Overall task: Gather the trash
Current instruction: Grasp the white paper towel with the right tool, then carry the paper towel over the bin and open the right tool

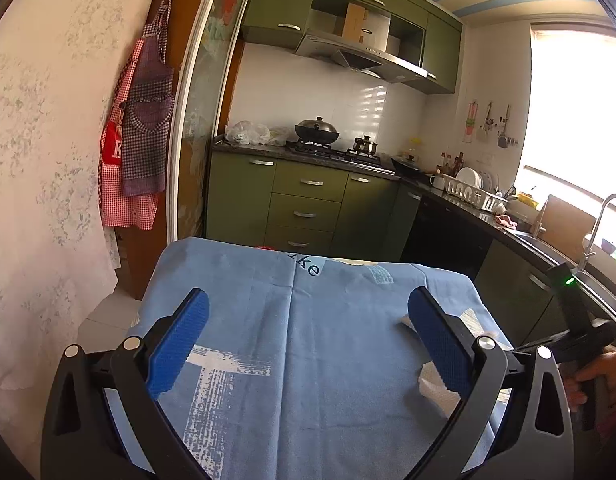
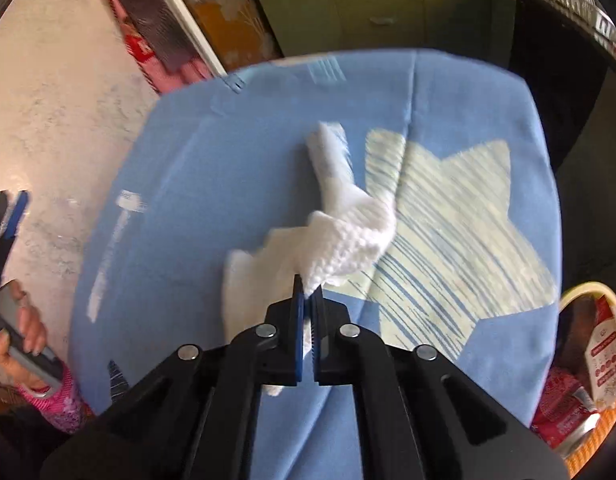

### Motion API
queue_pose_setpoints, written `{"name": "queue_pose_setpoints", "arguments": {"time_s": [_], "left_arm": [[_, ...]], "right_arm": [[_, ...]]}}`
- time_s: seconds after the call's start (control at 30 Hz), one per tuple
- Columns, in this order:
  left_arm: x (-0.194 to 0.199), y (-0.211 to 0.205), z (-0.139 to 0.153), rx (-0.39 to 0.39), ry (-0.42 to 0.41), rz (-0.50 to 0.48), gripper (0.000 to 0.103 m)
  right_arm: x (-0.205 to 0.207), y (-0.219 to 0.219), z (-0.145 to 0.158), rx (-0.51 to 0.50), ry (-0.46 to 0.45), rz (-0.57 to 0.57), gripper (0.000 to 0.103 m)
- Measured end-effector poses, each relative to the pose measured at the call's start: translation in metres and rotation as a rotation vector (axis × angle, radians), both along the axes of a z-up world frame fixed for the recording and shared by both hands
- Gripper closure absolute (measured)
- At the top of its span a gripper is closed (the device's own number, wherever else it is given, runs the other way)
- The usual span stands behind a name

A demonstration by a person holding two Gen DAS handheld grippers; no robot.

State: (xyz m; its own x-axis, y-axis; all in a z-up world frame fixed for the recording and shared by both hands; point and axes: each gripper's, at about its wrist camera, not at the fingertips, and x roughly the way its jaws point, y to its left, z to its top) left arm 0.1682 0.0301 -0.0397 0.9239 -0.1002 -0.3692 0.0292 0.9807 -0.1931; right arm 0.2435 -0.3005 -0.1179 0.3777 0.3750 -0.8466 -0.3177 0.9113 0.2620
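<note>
A crumpled white paper towel hangs from my right gripper, which is shut on its lower end and holds it just above a table covered in blue cloth. In the left wrist view my left gripper is open and empty above the same blue cloth, and a bit of the white paper towel shows behind its right finger. A yellow-rimmed bin with packaging waste inside sits at the right edge of the right wrist view.
Green kitchen cabinets and a stove with pots stand beyond the table. A counter with a dish rack and a sink tap runs along the right. Aprons hang on the left wall.
</note>
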Motion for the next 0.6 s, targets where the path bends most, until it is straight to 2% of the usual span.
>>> {"name": "queue_pose_setpoints", "arguments": {"time_s": [0.27, 0.4, 0.5, 0.6], "left_arm": [[-0.009, -0.012, 0.004, -0.014, 0.01, -0.022, 0.005], [-0.017, -0.018, 0.008, 0.009, -0.013, -0.031, 0.005], [-0.02, -0.023, 0.011, 0.021, -0.023, -0.037, 0.005], [-0.018, -0.029, 0.012, 0.021, -0.018, -0.05, 0.005]], "right_arm": [[-0.042, -0.031, 0.087, 0.08, -0.161, -0.021, 0.1], [-0.063, -0.085, 0.122, 0.044, -0.245, -0.158, 0.1], [-0.075, -0.138, 0.13, 0.019, -0.259, -0.289, 0.1], [-0.085, -0.185, 0.122, 0.016, -0.245, -0.407, 0.1]]}}
